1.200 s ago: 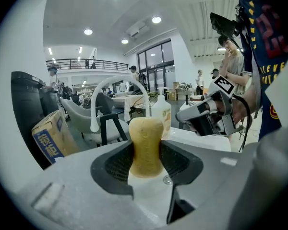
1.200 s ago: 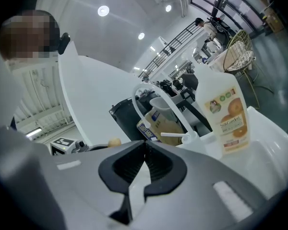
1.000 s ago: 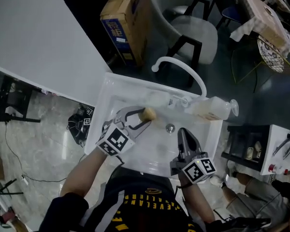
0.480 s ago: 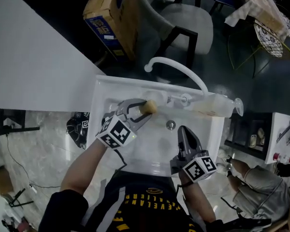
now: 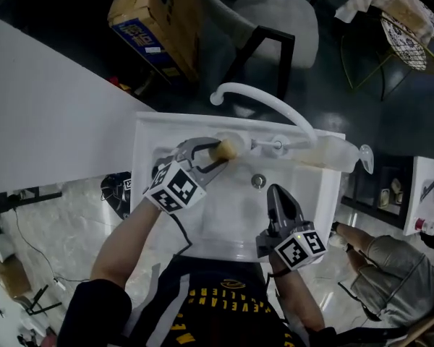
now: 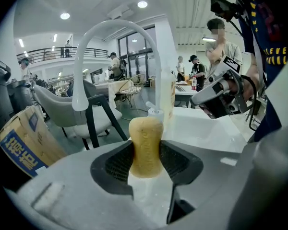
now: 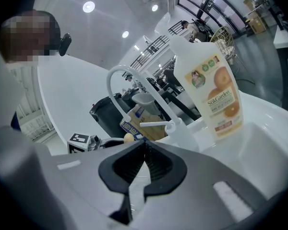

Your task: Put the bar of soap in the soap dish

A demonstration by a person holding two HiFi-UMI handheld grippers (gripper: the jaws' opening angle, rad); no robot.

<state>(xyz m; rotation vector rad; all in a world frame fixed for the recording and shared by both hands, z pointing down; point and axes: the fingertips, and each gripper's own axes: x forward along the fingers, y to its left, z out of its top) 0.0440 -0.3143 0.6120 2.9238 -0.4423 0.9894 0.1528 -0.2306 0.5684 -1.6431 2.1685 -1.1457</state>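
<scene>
Head view: the left gripper (image 5: 214, 155) pinches the bar of soap (image 5: 227, 149) at the sink's (image 5: 146, 131) 11 o'clock corner, and the soap juts toward 2 o'clock.

Left gripper view: the soap's long axis runs toward 12 o'clock between the pads.

Right gripper view: it alone shows "SilkGarden" on the bottle (image 7: 212, 92). The right gripper (image 7: 144, 163) has its jaws pressed together.

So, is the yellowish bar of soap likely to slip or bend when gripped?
Probably stiff: the yellowish bar of soap shows no dent between the pads of the left gripper. Its smooth, rounded sides look slippery, so it might squirt out.
</scene>
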